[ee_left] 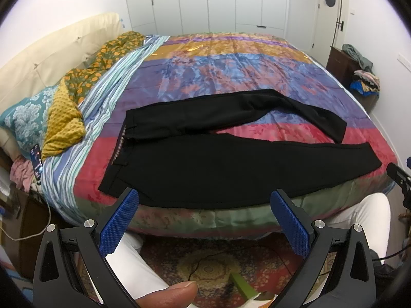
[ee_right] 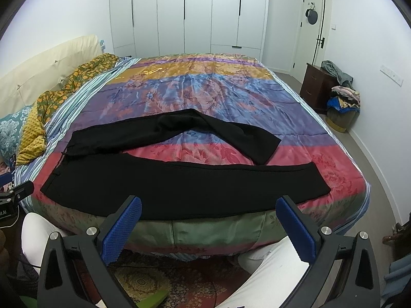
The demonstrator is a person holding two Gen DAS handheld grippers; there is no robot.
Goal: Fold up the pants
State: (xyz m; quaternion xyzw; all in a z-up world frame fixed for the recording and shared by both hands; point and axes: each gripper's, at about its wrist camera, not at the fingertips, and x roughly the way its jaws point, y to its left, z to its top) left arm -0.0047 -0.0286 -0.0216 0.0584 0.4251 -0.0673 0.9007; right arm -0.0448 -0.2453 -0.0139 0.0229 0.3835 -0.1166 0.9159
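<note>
Black pants [ee_left: 231, 164] are lying spread on the bed [ee_left: 231, 59], legs splayed apart; the left gripper [ee_left: 204, 205] and right gripper [ee_right: 208, 211], jaws wide and empty, are hovering at the near edge, best placed to pinch waistband and far hem together.

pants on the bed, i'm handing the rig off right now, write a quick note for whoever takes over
Left gripper: open, empty, held short of the bed's near edge.
Right gripper: open, empty, likewise short of the edge.
Black pants: spread flat on the colourful bedspread, waistband to the left, legs splayed apart to the right; the far leg is bent.
Done: pants laid out only, no fold visible.
Left: bring one leg onto the other, then fold lengthwise.
</note>
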